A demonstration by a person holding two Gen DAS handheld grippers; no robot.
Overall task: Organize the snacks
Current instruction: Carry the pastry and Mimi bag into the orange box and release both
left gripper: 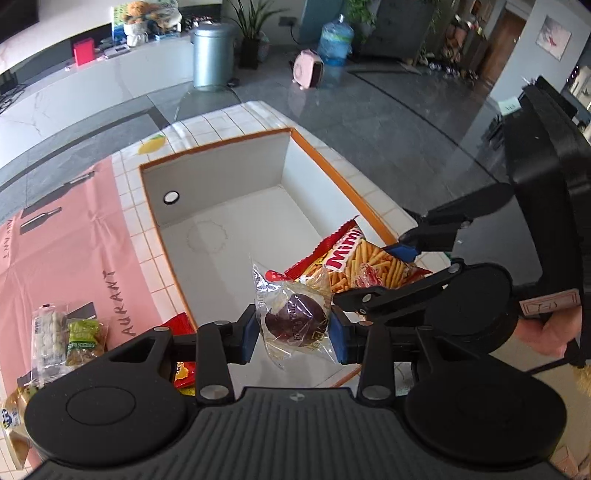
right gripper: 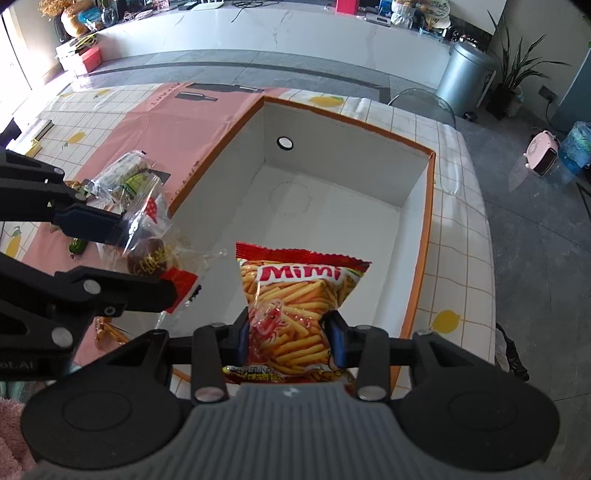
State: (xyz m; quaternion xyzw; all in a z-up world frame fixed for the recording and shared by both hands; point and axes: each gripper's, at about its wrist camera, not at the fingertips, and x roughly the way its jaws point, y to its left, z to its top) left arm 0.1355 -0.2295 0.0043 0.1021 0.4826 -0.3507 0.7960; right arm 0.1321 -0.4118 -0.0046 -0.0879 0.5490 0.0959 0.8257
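L tool point(left gripper: 294, 328) clamps choc cake pack point(left gripper: 295, 320), R tool point(right gripper: 291, 338) clamps Mimi bag point(right gripper: 295, 306), both over box point(right gripper: 417, 266).

Home living room, potted plant point(left gripper: 248, 33), water jug point(left gripper: 334, 40)

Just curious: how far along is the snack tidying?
Barely begun: the box looks empty. In hand: the left gripper holds a wrapped chocolate cake, the right gripper a Mimi bag, both over the box. Left: several packets on the table.
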